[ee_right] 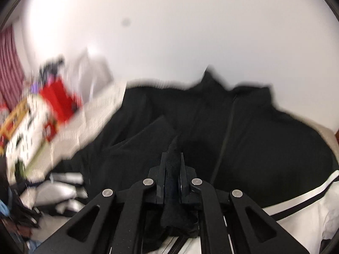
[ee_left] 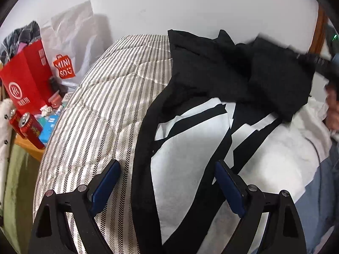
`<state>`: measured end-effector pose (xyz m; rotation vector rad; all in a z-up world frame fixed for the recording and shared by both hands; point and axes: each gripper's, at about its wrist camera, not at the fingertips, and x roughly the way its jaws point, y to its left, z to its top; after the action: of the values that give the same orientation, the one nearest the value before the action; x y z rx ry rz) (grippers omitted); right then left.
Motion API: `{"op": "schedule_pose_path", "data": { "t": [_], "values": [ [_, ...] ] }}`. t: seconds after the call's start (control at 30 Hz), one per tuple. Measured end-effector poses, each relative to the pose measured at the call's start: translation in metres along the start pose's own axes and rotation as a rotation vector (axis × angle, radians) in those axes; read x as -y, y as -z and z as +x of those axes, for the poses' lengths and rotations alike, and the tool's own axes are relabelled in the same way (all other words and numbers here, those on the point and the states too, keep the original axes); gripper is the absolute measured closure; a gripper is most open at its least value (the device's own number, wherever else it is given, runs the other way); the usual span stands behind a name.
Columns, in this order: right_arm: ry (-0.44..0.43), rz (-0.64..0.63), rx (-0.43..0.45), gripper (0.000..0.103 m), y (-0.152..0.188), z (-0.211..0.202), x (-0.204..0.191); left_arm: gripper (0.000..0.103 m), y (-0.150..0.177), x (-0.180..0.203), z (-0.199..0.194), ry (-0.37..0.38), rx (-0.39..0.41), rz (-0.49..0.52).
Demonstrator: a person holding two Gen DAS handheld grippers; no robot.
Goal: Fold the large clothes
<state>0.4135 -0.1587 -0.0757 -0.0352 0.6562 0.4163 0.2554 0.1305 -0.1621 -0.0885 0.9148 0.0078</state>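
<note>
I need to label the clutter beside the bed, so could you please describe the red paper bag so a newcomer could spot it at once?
Start at the bed's striped beige quilt and look past its left edge to the crowded wooden side table. The tall red paper bag stands there, stuffed with dark clothing. Unlike the two red drink cans in front, it is large, flat-sided and carries a white circular logo.

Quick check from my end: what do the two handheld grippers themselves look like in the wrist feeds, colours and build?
The left gripper has matte black linkage arms with triangular cutouts, round silver pivot pins, and dark blue pads lining its fingers. The right gripper has the same black linkage, cutouts and silver pins; its fingers look flat and black, pad colour hidden. No cables or markings show.
</note>
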Motion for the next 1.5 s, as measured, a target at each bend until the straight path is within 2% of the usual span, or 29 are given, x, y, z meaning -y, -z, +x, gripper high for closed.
{"op": "schedule_pose_path", "data": {
  "t": [0.1, 0.17, 0.3, 0.33, 0.43, 0.6, 0.67, 0.73, 0.83, 0.87, 0.9, 0.93, 0.97, 1.0, 1.1, 1.17, 1.23, 1.27, 1.33, 1.37, 1.4, 1.43, 1.5],
  "values": [
    [0.098, 0.111, 0.092, 0.097, -0.006, -0.020, 0.036, 0.015, 0.001, 0.002, 0.001, -0.018, 0.004, 0.008],
    [0.176, 0.181, 0.071, 0.095, -0.001, -0.020, 0.061, 0.015, 0.001, 0.002, 0.001, -0.026, 0.002, 0.010],
    [0.301, 0.224, -0.018, 0.067, 0.015, -0.020, 0.089, 0.014, 0.001, 0.003, 0.001, -0.035, 0.000, 0.013],
    [0.311, 0.226, -0.024, 0.065, 0.019, -0.024, 0.092, 0.014, 0.001, 0.003, 0.001, -0.036, 0.001, 0.011],
    [0.267, 0.193, -0.027, 0.054, 0.023, -0.036, 0.079, 0.014, 0.000, 0.001, -0.001, -0.029, -0.006, 0.000],
    [0.193, 0.013, -0.079, 0.023, 0.024, -0.016, 0.023, 0.014, 0.001, -0.003, -0.003, -0.023, -0.012, -0.025],
    [0.182, -0.100, -0.119, 0.023, 0.032, 0.002, -0.008, 0.014, 0.003, -0.002, -0.003, -0.033, -0.003, -0.020],
    [0.215, -0.202, -0.163, 0.023, 0.041, 0.027, -0.033, 0.014, 0.004, 0.000, -0.003, -0.044, 0.001, -0.013],
    [0.261, -0.257, -0.214, 0.024, 0.047, 0.054, -0.049, 0.014, 0.004, 0.000, -0.003, -0.043, 0.002, -0.017],
    [0.304, -0.261, -0.242, 0.027, 0.049, 0.067, -0.049, 0.014, 0.004, 0.000, -0.003, -0.042, 0.003, -0.018],
    [0.323, -0.253, -0.255, 0.044, 0.050, 0.074, -0.046, 0.014, 0.004, 0.000, -0.002, -0.042, 0.002, -0.018],
    [0.324, -0.229, -0.275, 0.056, 0.050, 0.079, -0.041, 0.014, 0.004, 0.000, -0.002, -0.042, 0.002, -0.018],
    [0.316, -0.200, -0.283, 0.089, 0.049, 0.082, -0.038, 0.014, 0.004, 0.000, -0.002, -0.042, 0.002, -0.017],
    [0.319, -0.174, -0.274, 0.092, 0.047, 0.078, -0.033, 0.014, 0.004, 0.000, -0.002, -0.042, 0.002, -0.017],
    [0.302, -0.078, -0.162, 0.093, 0.034, 0.039, -0.008, 0.014, 0.004, 0.000, -0.002, -0.042, 0.002, -0.018],
    [0.330, 0.009, -0.075, 0.093, 0.025, -0.001, 0.024, 0.014, 0.004, 0.000, -0.002, -0.046, 0.001, -0.018],
    [0.374, 0.077, -0.025, 0.091, 0.022, -0.036, 0.058, 0.014, 0.004, 0.000, -0.001, -0.048, 0.001, -0.017],
    [0.398, 0.099, -0.016, 0.090, 0.022, -0.052, 0.074, 0.014, 0.004, 0.000, -0.001, -0.048, 0.001, -0.017],
    [0.437, 0.120, -0.020, 0.080, 0.026, -0.074, 0.100, 0.013, 0.004, 0.000, -0.001, -0.048, 0.002, -0.019],
    [0.470, 0.123, -0.041, 0.068, 0.029, -0.082, 0.115, 0.013, 0.004, 0.000, -0.002, -0.049, 0.002, -0.021],
    [0.526, 0.122, -0.055, 0.063, 0.034, -0.094, 0.130, 0.013, 0.005, -0.002, -0.003, -0.055, 0.002, -0.028],
    [0.570, 0.118, -0.063, 0.063, 0.041, -0.105, 0.142, 0.013, 0.005, -0.004, -0.005, -0.063, 0.002, -0.046],
    [0.601, 0.121, -0.075, 0.063, 0.053, -0.125, 0.159, 0.013, 0.004, -0.008, -0.008, -0.055, -0.008, -0.071]
  ]
}}
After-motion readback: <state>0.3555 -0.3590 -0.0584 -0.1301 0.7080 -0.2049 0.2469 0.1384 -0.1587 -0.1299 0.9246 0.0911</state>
